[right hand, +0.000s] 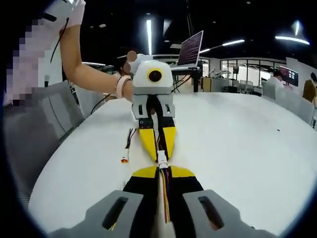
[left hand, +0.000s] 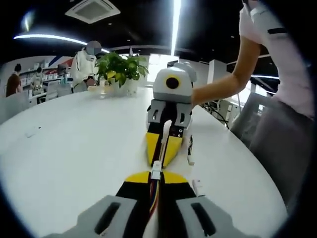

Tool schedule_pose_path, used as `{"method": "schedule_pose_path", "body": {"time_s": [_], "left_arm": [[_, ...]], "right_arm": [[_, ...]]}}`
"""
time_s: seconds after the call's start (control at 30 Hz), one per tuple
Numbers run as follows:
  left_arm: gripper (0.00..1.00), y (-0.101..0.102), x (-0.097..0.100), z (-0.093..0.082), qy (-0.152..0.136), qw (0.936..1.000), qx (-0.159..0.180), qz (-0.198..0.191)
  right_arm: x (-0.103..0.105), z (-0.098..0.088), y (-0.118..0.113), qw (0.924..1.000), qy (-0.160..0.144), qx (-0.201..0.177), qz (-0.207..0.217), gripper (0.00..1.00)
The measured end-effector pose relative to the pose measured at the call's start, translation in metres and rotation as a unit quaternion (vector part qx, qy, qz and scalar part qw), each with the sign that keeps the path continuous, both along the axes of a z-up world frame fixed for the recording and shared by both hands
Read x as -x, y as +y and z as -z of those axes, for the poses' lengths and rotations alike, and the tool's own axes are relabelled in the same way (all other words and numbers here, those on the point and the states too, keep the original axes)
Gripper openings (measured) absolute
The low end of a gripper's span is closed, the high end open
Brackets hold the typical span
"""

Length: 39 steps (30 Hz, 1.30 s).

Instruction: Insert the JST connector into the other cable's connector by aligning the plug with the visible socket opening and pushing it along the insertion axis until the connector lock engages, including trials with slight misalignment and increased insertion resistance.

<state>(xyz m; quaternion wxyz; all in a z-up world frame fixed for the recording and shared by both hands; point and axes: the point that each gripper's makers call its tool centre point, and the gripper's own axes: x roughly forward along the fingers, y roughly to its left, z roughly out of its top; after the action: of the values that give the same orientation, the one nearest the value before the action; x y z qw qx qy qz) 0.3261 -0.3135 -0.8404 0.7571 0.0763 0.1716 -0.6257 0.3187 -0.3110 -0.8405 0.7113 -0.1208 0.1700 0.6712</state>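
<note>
- Left gripper (left hand: 156, 179) has its jaws closed on a cable (left hand: 154, 196), white plug (left hand: 156, 170) at the tips; right gripper (right hand: 162, 173) is likewise clamped on its own cable (right hand: 164, 196), socket (right hand: 162, 159) at the tips.
- The two face each other nose to nose over the white table (left hand: 74, 148); the connectors touch, seemingly lined up.
- Alignment looks done; whether the lock has caught is too small to tell, so the final push may remain.
- A spare cable (right hand: 126, 148) lies beside them.
</note>
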Motion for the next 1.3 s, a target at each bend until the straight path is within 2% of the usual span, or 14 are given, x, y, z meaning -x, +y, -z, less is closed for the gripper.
{"method": "schedule_pose_path", "body": {"time_s": [0.33,0.43,0.5,0.6,0.87,0.93,1.03,1.23,1.3], "left_arm": [[0.02,0.002,-0.008,0.002,0.004,0.9999,0.009,-0.011],[0.04,0.002,-0.011,0.001,0.019,0.9995,0.018,-0.019],[0.05,0.002,-0.011,0.001,0.018,0.9995,0.018,-0.021],[0.07,0.002,-0.011,0.000,0.025,0.9991,0.021,-0.027],[0.13,0.006,-0.014,-0.002,0.018,0.9987,0.006,-0.048],[0.15,0.009,-0.016,-0.002,0.023,0.9979,0.000,-0.060],[0.16,0.012,-0.015,-0.002,0.014,0.9977,-0.014,-0.064],[0.16,0.015,-0.011,-0.012,0.012,0.9973,0.002,-0.073],[0.16,0.014,-0.003,-0.016,0.015,0.9971,0.001,-0.074]], "right_arm": [[-0.005,0.002,-0.002,0.9999,0.006,-0.004,0.010,0.05],[-0.006,0.002,-0.002,0.9999,0.008,-0.007,0.013,0.05],[-0.007,0.003,-0.002,0.9999,0.009,-0.007,0.013,0.05],[-0.010,0.004,-0.002,0.9997,0.012,-0.007,0.020,0.10],[-0.017,0.006,-0.001,0.9995,0.009,0.001,0.031,0.16],[-0.018,0.004,-0.001,0.9995,0.004,-0.004,0.032,0.14],[-0.018,-0.004,-0.002,0.9992,0.007,-0.016,0.037,0.15],[-0.020,-0.016,-0.004,0.9987,-0.001,-0.025,0.045,0.18],[-0.017,-0.020,-0.004,0.9986,-0.006,-0.024,0.047,0.19]]}}
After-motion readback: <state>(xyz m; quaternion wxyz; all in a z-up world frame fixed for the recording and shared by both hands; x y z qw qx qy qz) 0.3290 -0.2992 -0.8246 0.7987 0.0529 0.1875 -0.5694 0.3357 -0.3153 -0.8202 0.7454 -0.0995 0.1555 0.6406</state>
